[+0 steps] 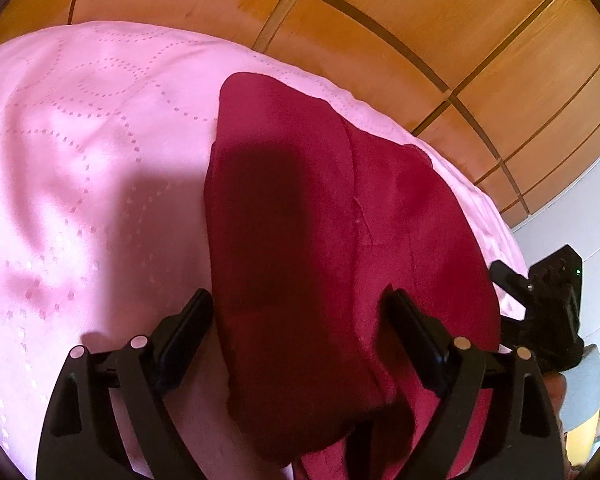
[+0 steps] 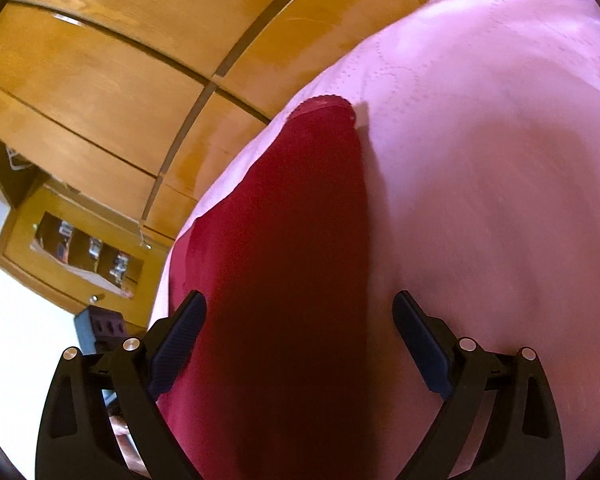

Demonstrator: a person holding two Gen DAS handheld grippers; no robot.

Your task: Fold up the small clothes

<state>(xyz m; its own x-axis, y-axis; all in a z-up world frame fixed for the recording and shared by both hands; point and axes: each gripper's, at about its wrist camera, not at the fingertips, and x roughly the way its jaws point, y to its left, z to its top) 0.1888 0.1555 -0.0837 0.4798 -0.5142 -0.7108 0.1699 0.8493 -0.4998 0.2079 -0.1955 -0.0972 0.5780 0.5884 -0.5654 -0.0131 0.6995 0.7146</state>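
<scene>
A dark red garment (image 1: 300, 200) lies folded lengthwise on a pink bedspread (image 1: 80, 160), with a seam running down its right half. My left gripper (image 1: 302, 312) hovers over its near end with the jaws wide apart: the cloth passes between the fingers and the pads do not press on it. In the right wrist view the same red garment (image 2: 284, 240) stretches away as a long strip with a scalloped far edge. My right gripper (image 2: 300, 312) straddles it, open, with its left finger over the cloth's edge and its right finger over the bedspread (image 2: 480, 160).
Wooden wardrobe panels (image 1: 420, 20) rise behind the bed. The right gripper's black housing (image 1: 548, 308) shows at the bed's right edge, with a hand and grey sleeve below it. A wooden unit with an open compartment (image 2: 80, 252) stands lower left, beside the bed.
</scene>
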